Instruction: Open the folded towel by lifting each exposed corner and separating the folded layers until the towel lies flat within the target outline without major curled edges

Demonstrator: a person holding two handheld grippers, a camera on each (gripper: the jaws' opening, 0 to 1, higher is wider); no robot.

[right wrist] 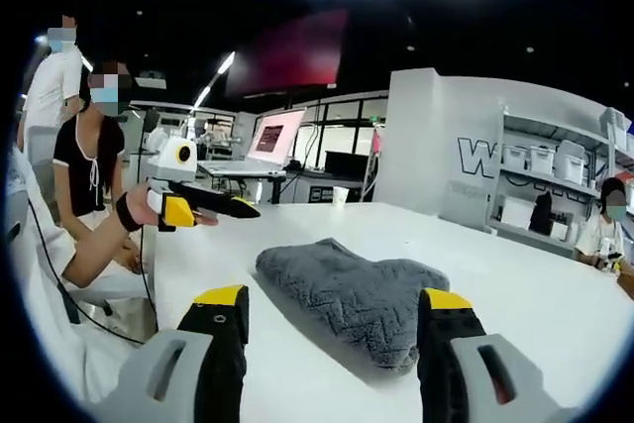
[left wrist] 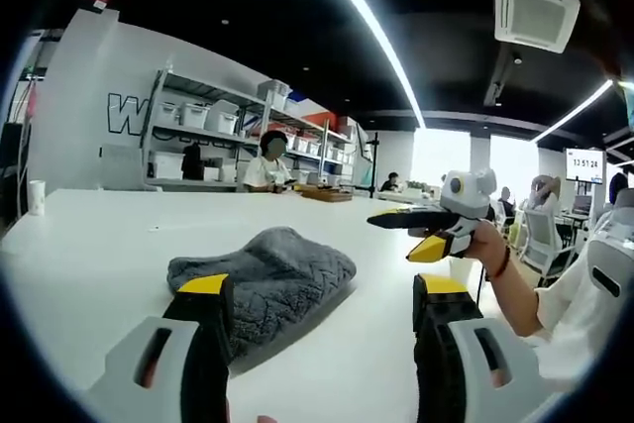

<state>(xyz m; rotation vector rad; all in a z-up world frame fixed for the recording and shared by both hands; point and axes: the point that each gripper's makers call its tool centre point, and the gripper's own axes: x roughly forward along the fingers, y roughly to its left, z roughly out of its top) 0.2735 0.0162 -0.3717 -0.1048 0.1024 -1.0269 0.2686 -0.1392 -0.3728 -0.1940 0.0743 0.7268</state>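
In the left gripper view the left gripper (left wrist: 322, 299) stands nearest, its fingers (left wrist: 204, 286) spread wide with nothing between them, hanging just above the white counter (left wrist: 89, 245). In the right gripper view the right gripper (right wrist: 337, 306) is the same: fingers (right wrist: 223, 296) wide apart, empty, low over the counter.

Just beyond both lies the towel (left wrist: 265, 274), grey and thick, still folded into a soft mound on the counter. Neither gripper touches it. In the left gripper view it sits mostly behind the left finger; in the right gripper view the towel (right wrist: 352, 294) lies between the two fingers, its near end close to the right one.

The unfolding looks not yet begun; this seems to be the approach. The next move calls for picking out an exposed corner or a loose top layer and bringing one gripper down on it with fingers narrowed enough to pinch only that layer.

That is hard to judge here: the corners and layer edges blur into the pile, and the near edge is partly hidden by the fingers. No target outline can be made out on the counter.

Farther back are shelves (left wrist: 198, 126) with bins, and seated people.
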